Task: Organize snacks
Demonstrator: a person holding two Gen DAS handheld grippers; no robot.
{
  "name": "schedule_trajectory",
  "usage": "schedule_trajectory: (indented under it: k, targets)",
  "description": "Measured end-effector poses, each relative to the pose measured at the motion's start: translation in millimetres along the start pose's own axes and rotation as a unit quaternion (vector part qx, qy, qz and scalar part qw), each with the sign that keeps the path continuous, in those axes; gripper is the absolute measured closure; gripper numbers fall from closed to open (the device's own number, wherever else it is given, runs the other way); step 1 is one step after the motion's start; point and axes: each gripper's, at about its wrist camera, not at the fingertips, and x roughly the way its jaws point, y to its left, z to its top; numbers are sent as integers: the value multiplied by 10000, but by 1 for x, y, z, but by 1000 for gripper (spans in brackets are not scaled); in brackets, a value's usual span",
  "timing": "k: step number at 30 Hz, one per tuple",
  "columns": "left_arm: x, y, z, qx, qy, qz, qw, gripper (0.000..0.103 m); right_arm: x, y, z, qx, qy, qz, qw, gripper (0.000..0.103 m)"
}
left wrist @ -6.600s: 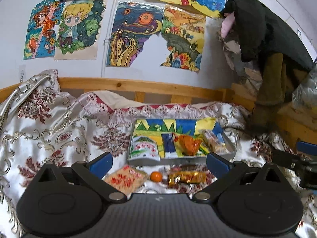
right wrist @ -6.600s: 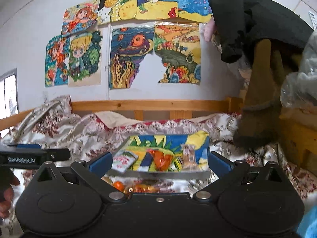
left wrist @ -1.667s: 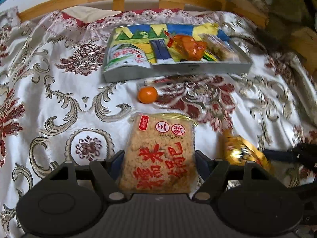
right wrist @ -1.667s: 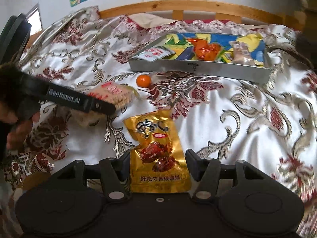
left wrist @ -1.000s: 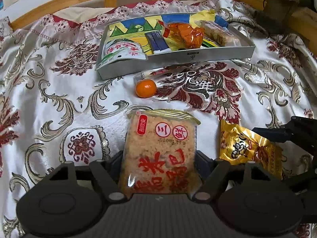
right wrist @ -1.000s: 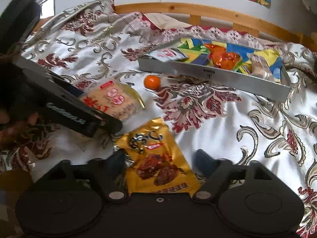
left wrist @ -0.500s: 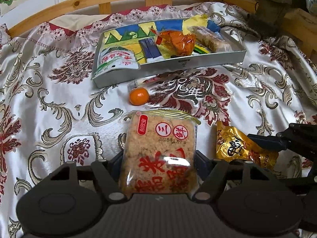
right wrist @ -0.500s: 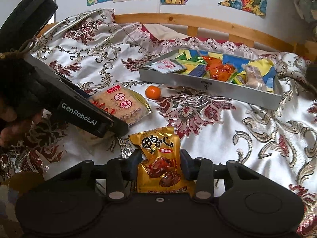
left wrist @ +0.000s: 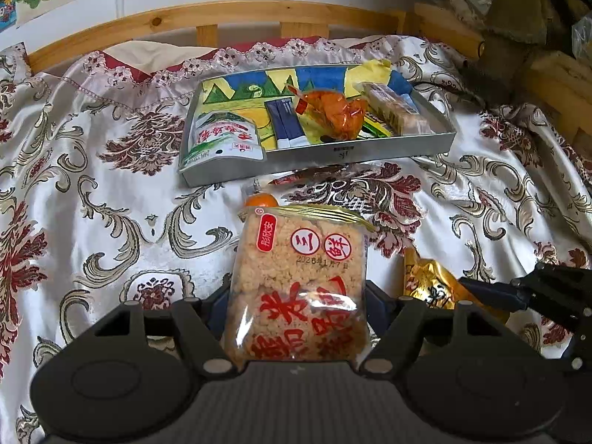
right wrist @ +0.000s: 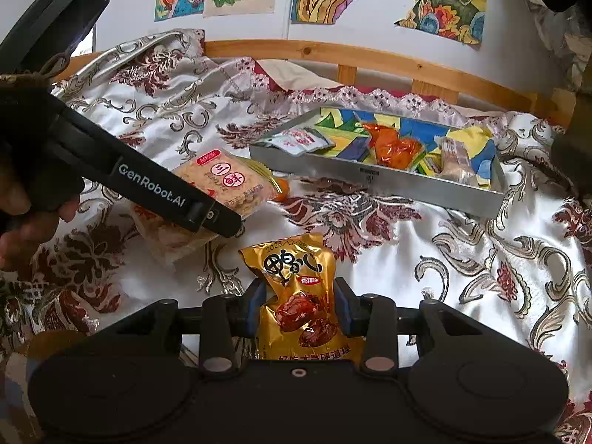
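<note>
Right gripper (right wrist: 298,312) has just clamped the gold pouch (right wrist: 296,292), left gripper (left wrist: 296,310) grips the rice cake (left wrist: 296,281); both ready for the tray (left wrist: 370,153).

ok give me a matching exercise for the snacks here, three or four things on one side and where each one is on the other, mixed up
Things:
1. rice cracker pack
2. gold pouch
3. orange-wrapped snack
4. small orange fruit

Places:
A. inside the grey tray
B. on the bedspread, in front of the tray
C. between the left tongs
D. between the right tongs

Pairs: 1-C, 2-D, 3-A, 4-B
</note>
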Motion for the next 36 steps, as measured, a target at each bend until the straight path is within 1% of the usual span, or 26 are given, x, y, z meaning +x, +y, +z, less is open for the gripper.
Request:
schedule_trajectory:
  k: [3,5,6,7,9,10,11,12,13,14,19,23,25,27,30,33,36]
  targets:
    - [1,1,-1,-19,9,13,10000,28,8,-1,-2,28,138,-4,9999,60]
    - [1,2,-2,-44,16,17,10000,28,16,-4,-3,102,248,42,9996,54]
    - [2,3,-1,-55,20,20,10000,28,21,-6,-4,174,284,91,9994,52]
    - [2,3,-1,-63,21,20,10000,28,25,-9,-4,258,323,142,9990,48]
    - [3,4,-1,-96,16,23,10000,28,30,-14,-5,464,365,260,9979,46]
    - [3,5,-1,-113,12,18,9999,28,31,-15,-6,513,359,304,9976,48]
    - [3,5,0,-127,7,13,9999,28,30,-15,-6,515,347,362,9974,55]
    - [2,5,0,-142,-3,11,9999,28,28,-13,-5,495,329,387,9975,58]
    - [2,6,0,-154,-19,8,9999,28,26,-11,-5,430,297,368,9980,63]
    - [0,5,1,-163,-43,4,9999,28,24,-8,-4,348,274,314,9985,65]
    - [-6,7,5,-220,-172,0,9996,28,6,7,-1,-255,6,-88,9996,66]
    - [-12,9,9,-309,-310,21,9990,28,-8,14,7,-574,-325,-482,9967,70]
    - [-14,10,12,-353,-397,28,9986,28,-12,14,12,-711,-503,-681,9939,70]
    - [-15,12,15,-392,-453,32,9982,28,-12,10,16,-789,-579,-798,9920,70]
    - [-12,15,22,-446,-505,40,9977,28,-8,-1,19,-701,-607,-899,9916,70]
    - [-5,22,37,-583,-532,-15,9969,28,-2,-9,24,-809,-651,-1061,9889,70]
    - [5,30,56,-713,-645,-72,9953,28,8,-23,38,-775,-751,-1150,9875,70]
